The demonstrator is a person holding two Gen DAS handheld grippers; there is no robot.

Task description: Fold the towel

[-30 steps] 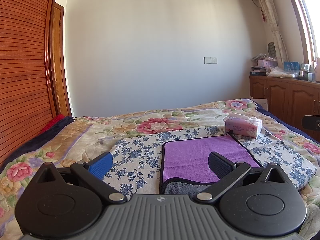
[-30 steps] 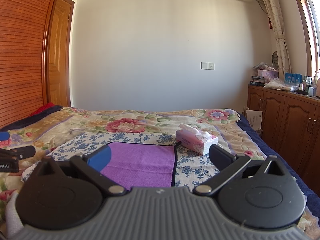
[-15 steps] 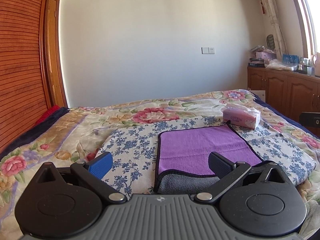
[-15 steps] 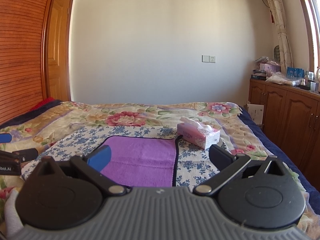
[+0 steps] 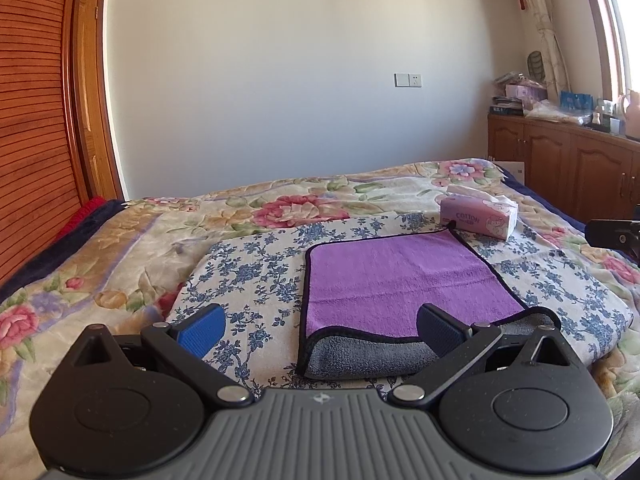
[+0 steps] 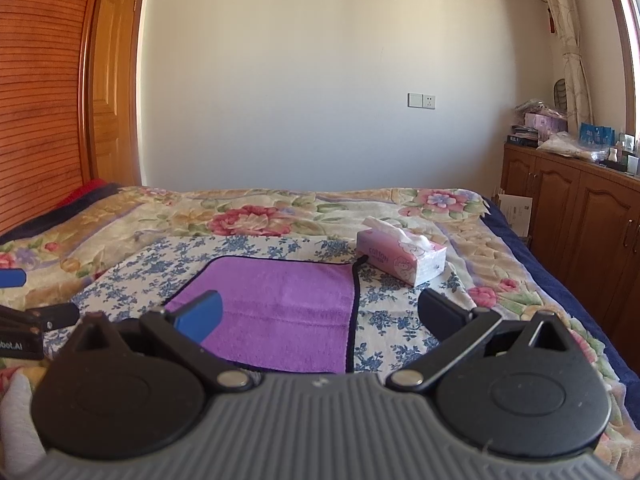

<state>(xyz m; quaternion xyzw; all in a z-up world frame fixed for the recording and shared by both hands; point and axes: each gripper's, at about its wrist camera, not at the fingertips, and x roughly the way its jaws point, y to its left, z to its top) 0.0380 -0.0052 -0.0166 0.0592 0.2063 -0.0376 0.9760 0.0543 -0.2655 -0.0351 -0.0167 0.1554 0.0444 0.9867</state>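
Observation:
A purple towel (image 5: 404, 276) with a dark border and a grey underside (image 5: 360, 356) lies on a blue-flowered cloth (image 5: 256, 276) on the bed, its near edge turned up to show the grey. It also shows in the right wrist view (image 6: 280, 312). My left gripper (image 5: 320, 330) is open and empty, above the towel's near left corner. My right gripper (image 6: 320, 316) is open and empty, above the towel's near right part.
A pink tissue box (image 5: 478, 216) stands at the towel's far right corner, also in the right wrist view (image 6: 400, 254). The bed has a floral blanket (image 5: 120, 264). Wooden cabinets (image 6: 580, 216) stand right, a slatted wardrobe (image 5: 32, 140) left.
Both grippers have tilted down and edged closer to the towel, so it sits higher and larger in view. Both stay open.

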